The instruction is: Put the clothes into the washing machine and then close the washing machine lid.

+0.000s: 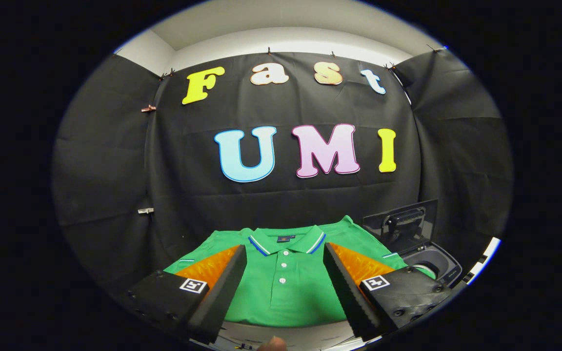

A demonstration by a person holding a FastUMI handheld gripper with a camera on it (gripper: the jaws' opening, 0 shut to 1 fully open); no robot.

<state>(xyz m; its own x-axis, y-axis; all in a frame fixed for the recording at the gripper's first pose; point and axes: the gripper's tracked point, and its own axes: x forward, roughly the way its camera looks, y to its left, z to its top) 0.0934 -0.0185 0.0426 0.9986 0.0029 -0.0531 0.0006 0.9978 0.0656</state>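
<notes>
Green polo shirt (286, 282) with buttoned placket lies flat between and beyond the tongs (285, 273), whose black fingers stand spread wide, grasping nothing. Right of it, the dark washing machine (432, 263) waits, lid (400, 224) raised; nothing loaded yet.

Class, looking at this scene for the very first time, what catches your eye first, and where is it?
A bright green polo shirt lies flat just ahead of the open gripper, its collar between the fingertips. Beyond the right finger, a dark washing machine stands with its lid raised.
</notes>
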